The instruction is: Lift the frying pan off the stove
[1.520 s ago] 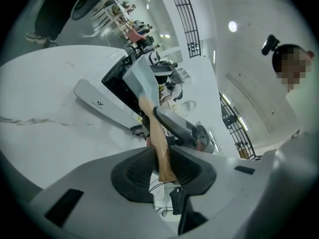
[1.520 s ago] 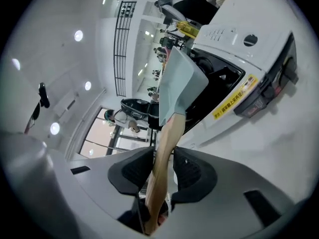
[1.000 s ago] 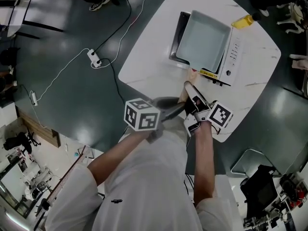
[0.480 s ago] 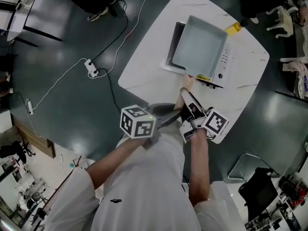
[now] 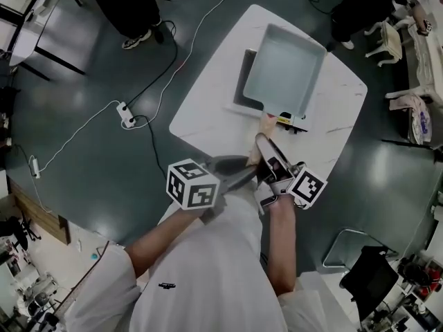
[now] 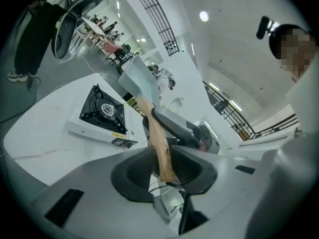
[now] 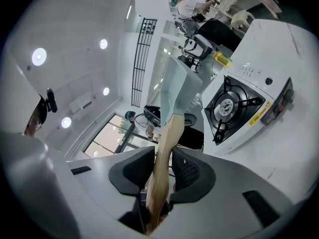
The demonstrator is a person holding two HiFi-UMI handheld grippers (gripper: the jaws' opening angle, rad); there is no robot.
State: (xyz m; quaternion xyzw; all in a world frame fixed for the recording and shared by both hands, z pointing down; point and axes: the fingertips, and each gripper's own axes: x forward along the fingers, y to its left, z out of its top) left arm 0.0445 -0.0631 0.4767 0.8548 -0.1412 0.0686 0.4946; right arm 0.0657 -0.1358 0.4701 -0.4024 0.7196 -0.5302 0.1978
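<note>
1. Dark glossy floor filled the left side, with a white power strip and its cables lying on it.
2. Right of that stood a white table bearing a gas stove, its burner uncovered.
3. At the table's near edge, the left gripper had its jaws clamped on the wooden handle, close to the handle's end.
4. Beyond it, the square grey frying pan hung in the air over the stove, clear of the burner.
5. Furthest right, the right gripper pinched the same handle nearer the pan, pads pressed against the wood.
</note>
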